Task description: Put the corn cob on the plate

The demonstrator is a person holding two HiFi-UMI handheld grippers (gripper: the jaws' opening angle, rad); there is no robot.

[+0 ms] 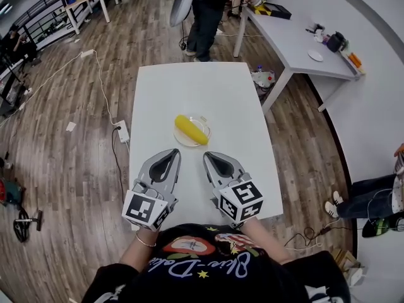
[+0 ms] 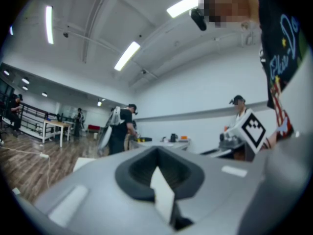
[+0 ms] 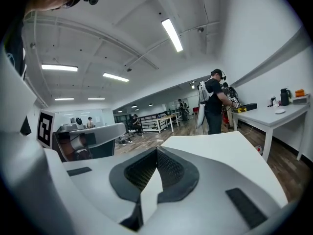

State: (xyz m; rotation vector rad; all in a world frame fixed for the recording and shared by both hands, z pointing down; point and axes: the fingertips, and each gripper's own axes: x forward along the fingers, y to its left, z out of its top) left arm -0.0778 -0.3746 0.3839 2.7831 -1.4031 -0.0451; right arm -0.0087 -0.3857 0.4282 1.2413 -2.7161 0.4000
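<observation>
Corn cob (image 1: 191, 129) lies on the plate (image 1: 179, 140), mid-tabletop (image 1: 189, 87), its long axis slanting far-left to near-right. Just behind it, my left gripper (image 1: 170, 153) and right gripper (image 1: 211, 156) hold their fingers closed and empty. The right seems marginally nearer.

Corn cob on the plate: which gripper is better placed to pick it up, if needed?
Right, slightly. The near end of the corn cob on the plate points toward the right gripper; the left gripper is similarly close. Both are shut and empty.
</observation>
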